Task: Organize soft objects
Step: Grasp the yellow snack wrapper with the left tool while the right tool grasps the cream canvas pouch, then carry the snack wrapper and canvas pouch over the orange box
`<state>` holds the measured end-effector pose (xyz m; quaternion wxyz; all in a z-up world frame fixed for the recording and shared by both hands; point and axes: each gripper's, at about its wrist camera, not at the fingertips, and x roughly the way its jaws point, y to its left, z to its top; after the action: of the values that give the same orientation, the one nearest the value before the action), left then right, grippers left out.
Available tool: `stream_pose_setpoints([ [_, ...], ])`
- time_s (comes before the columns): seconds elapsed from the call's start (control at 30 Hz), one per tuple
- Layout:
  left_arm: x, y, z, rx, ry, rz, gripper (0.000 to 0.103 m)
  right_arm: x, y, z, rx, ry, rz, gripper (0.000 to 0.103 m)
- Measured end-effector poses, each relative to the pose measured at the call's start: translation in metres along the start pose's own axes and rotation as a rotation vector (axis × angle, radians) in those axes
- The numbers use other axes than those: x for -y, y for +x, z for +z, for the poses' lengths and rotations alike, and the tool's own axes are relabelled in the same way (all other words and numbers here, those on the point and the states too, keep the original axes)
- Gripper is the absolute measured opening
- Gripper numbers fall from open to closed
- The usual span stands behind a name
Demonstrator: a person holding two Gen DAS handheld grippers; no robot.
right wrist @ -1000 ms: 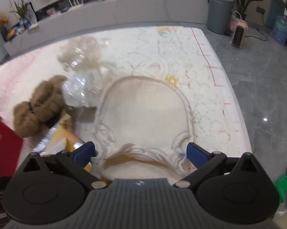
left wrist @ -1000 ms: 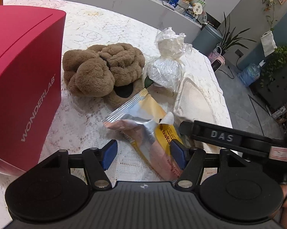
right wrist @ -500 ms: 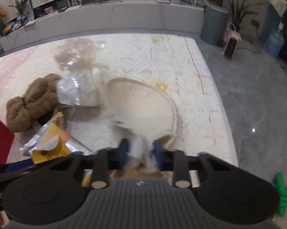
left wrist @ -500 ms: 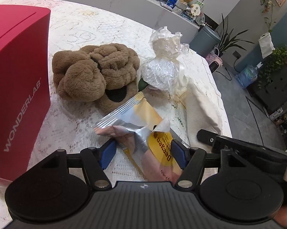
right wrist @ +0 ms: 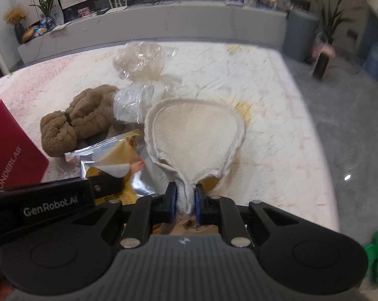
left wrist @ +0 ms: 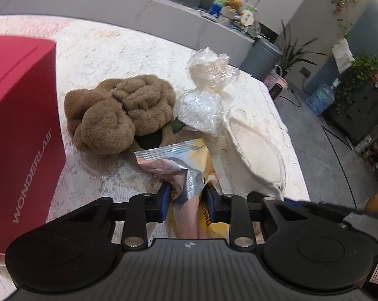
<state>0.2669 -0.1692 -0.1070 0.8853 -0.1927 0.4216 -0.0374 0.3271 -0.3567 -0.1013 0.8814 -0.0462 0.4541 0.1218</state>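
Left wrist view first: the left gripper (left wrist: pixel 187 198) has its two blue-padded fingers pressed in on the near end of a foil snack packet (left wrist: pixel 181 160), silver and yellow with some lettering, and the packet crumples where the pads pinch it. Just beyond the packet lies a brown plush toy (left wrist: pixel 118 113), bunched up on the lace-covered table (left wrist: pixel 93 50), and a clear plastic bag (left wrist: pixel 206 95) tied at the neck sits against the plush on its right side. To the left stands a red box (left wrist: pixel 20 130) printed WONDERLAB, close to the plush but not touching it as far as one can see. A cream cloth pouch (left wrist: pixel 254 150) spreads to the right of the packet. From the right wrist view, the right gripper (right wrist: pixel 185 204) is clamped tight on the gathered near edge of that same cream cloth pouch (right wrist: pixel 199 138), the fabric squeezed into a narrow bunch between the blue pads, while the rounded body of the pouch fans out away from the camera over the table. The snack packet (right wrist: pixel 113 160) lies just left of the pouch, with the dark arm of the left gripper (right wrist: pixel 103 186) crossing over its near part. Beyond the table runs a long grey counter (right wrist: pixel 189 22) with clutter on top.
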Motion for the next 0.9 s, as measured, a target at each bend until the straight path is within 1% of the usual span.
stream_pose_setpoints([
  [0.07,0.002,-0.006,-0.001,0.012,0.021,-0.009,0.029,-0.006,-0.01,0.0,0.019,-0.027,-0.03,0.012],
  [0.17,0.005,-0.02,-0.002,0.029,0.05,-0.023,0.028,-0.007,-0.022,-0.004,0.028,-0.004,-0.026,0.012],
  [0.27,0.008,-0.039,-0.003,0.042,0.085,-0.031,0.028,-0.009,-0.042,-0.01,0.054,0.018,-0.036,0.012],
  [0.37,0.011,-0.062,-0.006,0.049,0.128,-0.044,0.028,-0.012,-0.067,-0.016,0.084,0.048,-0.028,0.012],
  [0.5,0.009,-0.094,-0.012,0.075,0.213,-0.055,0.028,-0.019,-0.1,-0.025,0.111,0.089,0.0,0.012],
  [0.7,-0.012,-0.143,-0.018,0.078,0.241,-0.065,0.028,-0.047,-0.142,-0.043,0.145,0.113,0.041,0.012],
  [0.9,-0.041,-0.189,-0.02,0.121,0.253,-0.065,0.028,-0.081,-0.178,-0.056,0.18,0.109,0.082,0.012],
])
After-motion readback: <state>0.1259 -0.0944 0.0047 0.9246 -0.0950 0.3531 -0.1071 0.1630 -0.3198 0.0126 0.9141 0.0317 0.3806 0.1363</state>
